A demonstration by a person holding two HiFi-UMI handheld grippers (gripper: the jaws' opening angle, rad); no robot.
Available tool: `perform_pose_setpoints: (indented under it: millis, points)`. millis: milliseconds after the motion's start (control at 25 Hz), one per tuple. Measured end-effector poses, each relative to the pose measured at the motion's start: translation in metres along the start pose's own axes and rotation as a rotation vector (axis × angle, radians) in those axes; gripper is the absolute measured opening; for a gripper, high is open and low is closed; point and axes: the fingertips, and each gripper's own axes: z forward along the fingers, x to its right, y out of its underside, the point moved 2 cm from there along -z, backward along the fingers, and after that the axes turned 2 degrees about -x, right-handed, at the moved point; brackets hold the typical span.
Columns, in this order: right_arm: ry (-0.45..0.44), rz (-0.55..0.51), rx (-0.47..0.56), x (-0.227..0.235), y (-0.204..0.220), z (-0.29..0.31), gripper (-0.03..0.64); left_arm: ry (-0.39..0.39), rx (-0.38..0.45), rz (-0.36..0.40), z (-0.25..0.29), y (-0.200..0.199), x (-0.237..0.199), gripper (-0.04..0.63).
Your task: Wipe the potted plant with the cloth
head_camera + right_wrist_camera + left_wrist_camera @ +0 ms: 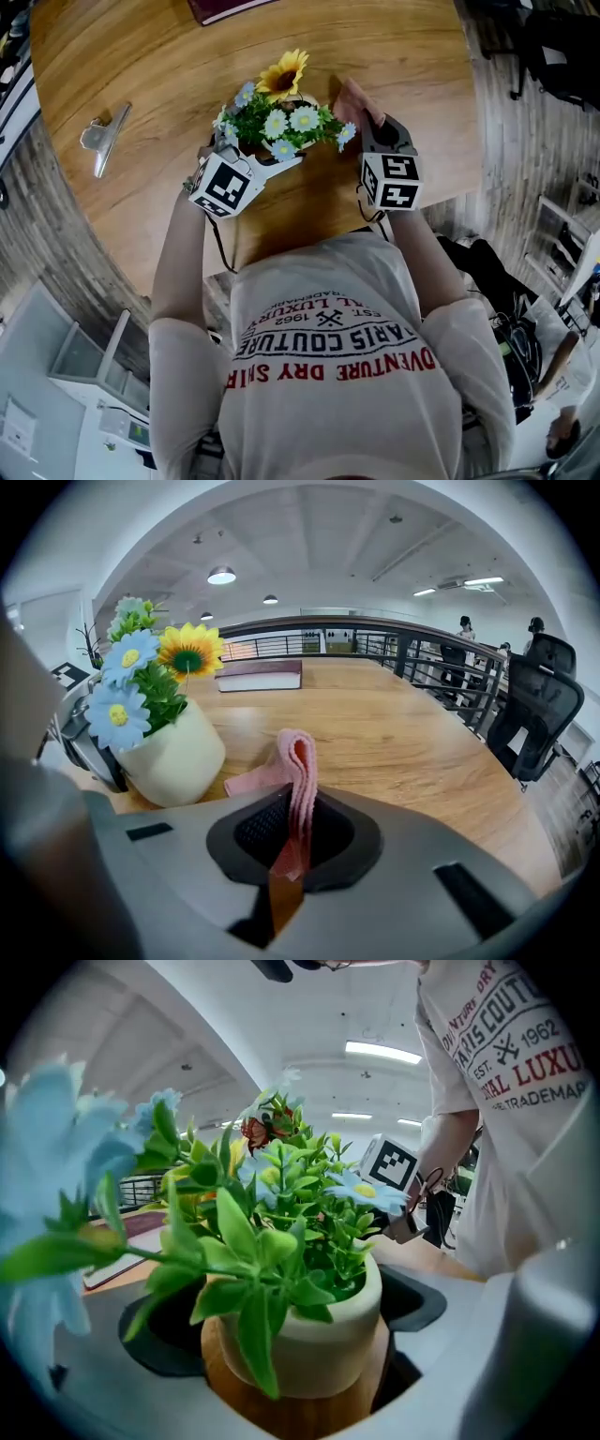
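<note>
The left claw [269,166] stands released around the pot [319,1335], the right claw [376,131] clenched on the pink cloth [298,771]. Unsteadied near the counter's [141,56] edge, the pot could tip under a hard wipe.

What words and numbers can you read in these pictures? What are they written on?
"DVENTURE DRY SHIR": shirt, upside down in the head view, ends cut off.
"ARIS COUTURE": shirt.
"EST. 1962": shirt.
"AL LUXU": shirt, ends cut off.
"TRADEMAR": shirt, small, ends cut off.
Book: no words can be read.
Marker cubes: black-and-white patterns only, no words.
</note>
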Motion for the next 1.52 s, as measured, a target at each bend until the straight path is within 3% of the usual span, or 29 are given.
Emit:
perform_pose_setpoints:
  millis: [240,440,600,960,1240,1520]
  points:
    - [-0.001,0.008,-0.008,0.000,0.000,0.006,0.037,0.101,-0.039,0.045,0.015,-0.002,0.004,0.540]
    - [0.003,0.007,-0.009,-0.002,0.003,0.008,0.037,0.125,-0.066,0.030,0.020,0.002,0.004,0.539]
    - [0.004,0.016,-0.010,-0.003,0.004,0.006,0.037,0.085,-0.057,0.015,0.021,0.001,0.002,0.540]
    - [-0.047,-0.014,-0.001,-0.019,-0.004,-0.005,0.037,-0.071,-0.097,-0.096,0.000,-0.022,-0.010,0.541]
    - [-0.207,-0.123,0.122,-0.055,-0.031,-0.029,0.037,-0.130,-0.015,-0.192,-0.033,-0.081,-0.011,0.541]
    - [-0.405,-0.311,0.271,-0.109,-0.059,-0.053,0.037,-0.184,-0.017,-0.121,-0.062,-0.109,-0.010,0.541]
